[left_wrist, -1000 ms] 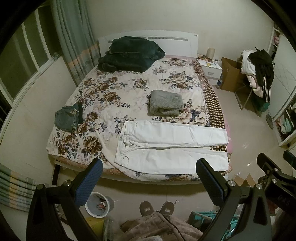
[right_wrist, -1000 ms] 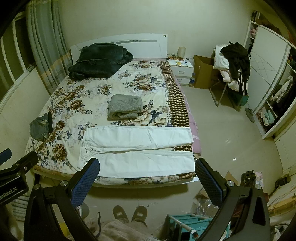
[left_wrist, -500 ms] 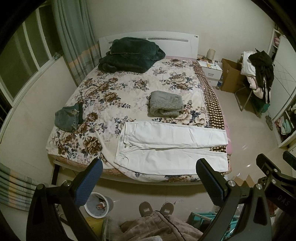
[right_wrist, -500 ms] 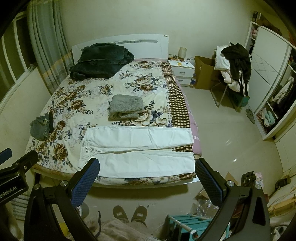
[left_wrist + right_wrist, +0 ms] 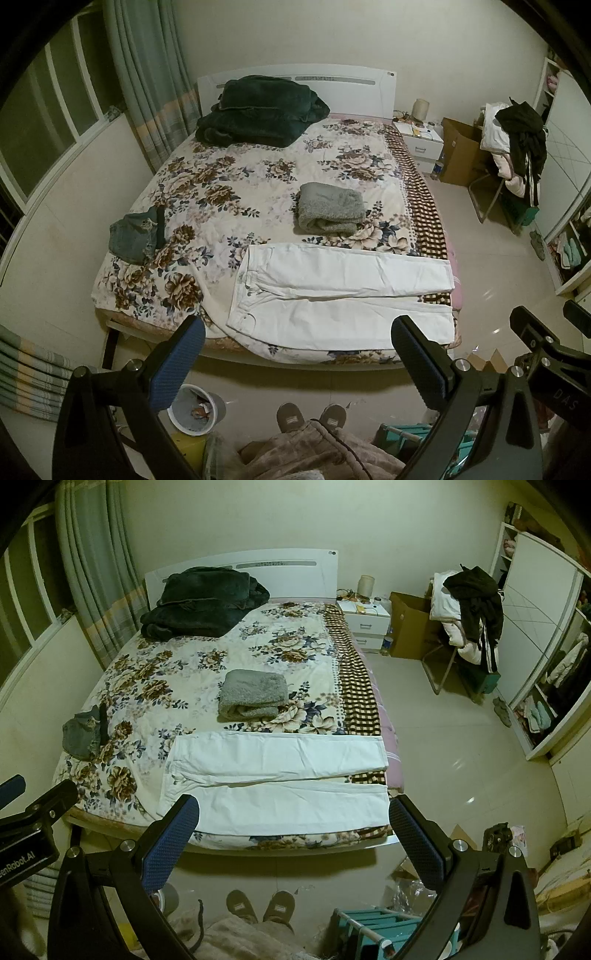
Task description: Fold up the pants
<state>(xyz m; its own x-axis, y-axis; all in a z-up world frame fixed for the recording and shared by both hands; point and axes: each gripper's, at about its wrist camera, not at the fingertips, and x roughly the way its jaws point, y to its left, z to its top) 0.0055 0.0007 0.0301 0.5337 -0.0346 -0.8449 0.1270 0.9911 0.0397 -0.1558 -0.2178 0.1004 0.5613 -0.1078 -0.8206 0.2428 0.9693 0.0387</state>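
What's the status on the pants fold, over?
Left gripper and right gripper open, empty, above the floor short of the bed. White cotton pants flat along the near bed edge, unfolded. Folded grey fleece towel lies beyond, clear.

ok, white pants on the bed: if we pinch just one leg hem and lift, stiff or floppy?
Probably floppy: the white pants lie flat, following the bed's surface with soft creases. A single hem pinch would likely leave the rest trailing and sagging. Looks light for its size, and may drag on the quilt rather than slide freely. Both grippers are open and clear.
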